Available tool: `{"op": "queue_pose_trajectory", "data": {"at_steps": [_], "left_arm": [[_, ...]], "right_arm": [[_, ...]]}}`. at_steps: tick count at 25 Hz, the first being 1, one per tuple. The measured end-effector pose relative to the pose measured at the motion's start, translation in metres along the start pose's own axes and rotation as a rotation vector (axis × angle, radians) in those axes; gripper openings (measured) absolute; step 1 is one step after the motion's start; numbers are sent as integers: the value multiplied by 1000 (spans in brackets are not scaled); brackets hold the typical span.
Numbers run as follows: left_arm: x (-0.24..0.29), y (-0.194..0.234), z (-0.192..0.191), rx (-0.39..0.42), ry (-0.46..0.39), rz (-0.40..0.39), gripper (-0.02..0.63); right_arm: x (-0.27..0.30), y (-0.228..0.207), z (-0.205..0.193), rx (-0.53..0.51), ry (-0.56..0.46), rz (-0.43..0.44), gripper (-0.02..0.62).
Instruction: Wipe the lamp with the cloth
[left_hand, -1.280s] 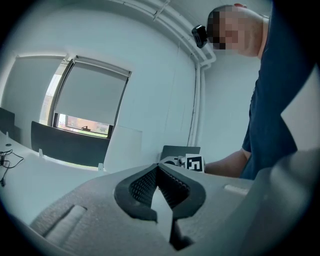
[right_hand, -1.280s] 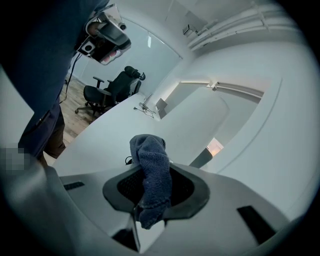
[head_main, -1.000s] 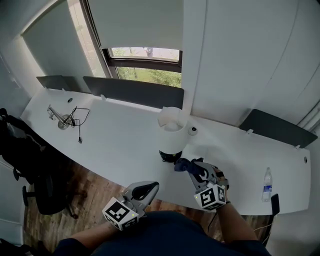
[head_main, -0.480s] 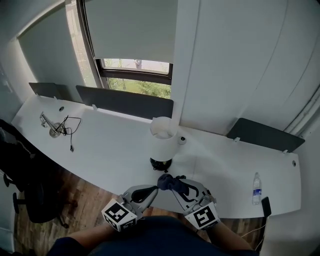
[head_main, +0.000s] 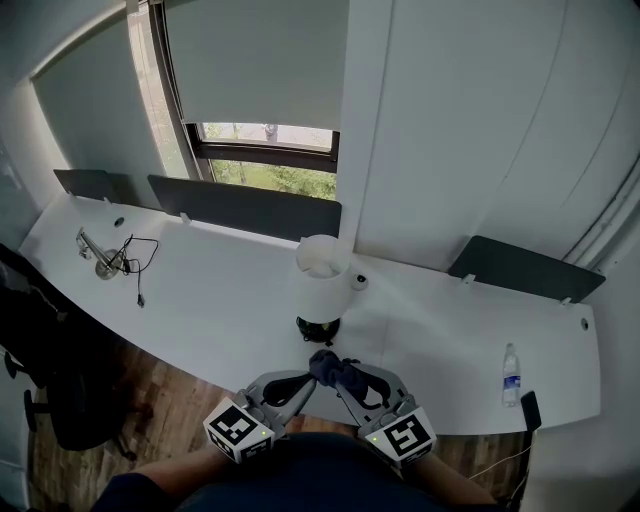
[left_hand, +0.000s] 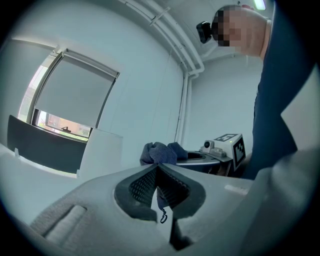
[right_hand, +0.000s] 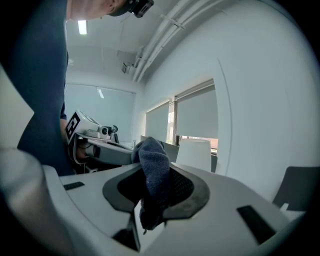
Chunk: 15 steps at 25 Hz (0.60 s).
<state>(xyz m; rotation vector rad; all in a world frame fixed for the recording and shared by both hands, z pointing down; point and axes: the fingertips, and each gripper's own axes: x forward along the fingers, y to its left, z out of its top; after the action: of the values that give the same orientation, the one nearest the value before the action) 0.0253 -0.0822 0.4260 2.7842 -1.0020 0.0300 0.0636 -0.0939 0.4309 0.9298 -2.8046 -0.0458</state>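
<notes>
Read the right gripper (right_hand: 156, 176) in its own view as clenched on the cloth (right_hand: 152, 162): dark blue, a thick fold filling the gap between the pads and bunching above the tips. Read the left gripper (left_hand: 158, 169) in its own view as closed as well, pads meeting at the tips with only a thin dark strip of the same cloth pinched between them and a small loop of thread dangling below. Noted from the head view both grippers set tip to tip, cloth bunched at the meeting point, near the front edge of the white desk (head_main: 230, 290). Located the lamp (head_main: 320, 283) just ahead of the tips, white shade over dark base, apart from the cloth. Picked up in the head view alone: water bottle (head_main: 511, 373) well to the right of the right gripper, cable (head_main: 140, 262) far to the left of the left gripper. Picked up in the gripper views alone: ceiling pipes (left_hand: 175, 42).
</notes>
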Motion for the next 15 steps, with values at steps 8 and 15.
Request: {"op": "queue_pose_trajectory", "data": {"at_steps": [8, 15], "left_arm": [[-7, 4, -4, -7, 8, 26, 6], [-10, 3, -7, -2, 9, 35, 6]], "right_arm": [[7, 13, -8, 69, -2, 30, 106], [6, 18, -9, 59, 1, 49, 106]]}}
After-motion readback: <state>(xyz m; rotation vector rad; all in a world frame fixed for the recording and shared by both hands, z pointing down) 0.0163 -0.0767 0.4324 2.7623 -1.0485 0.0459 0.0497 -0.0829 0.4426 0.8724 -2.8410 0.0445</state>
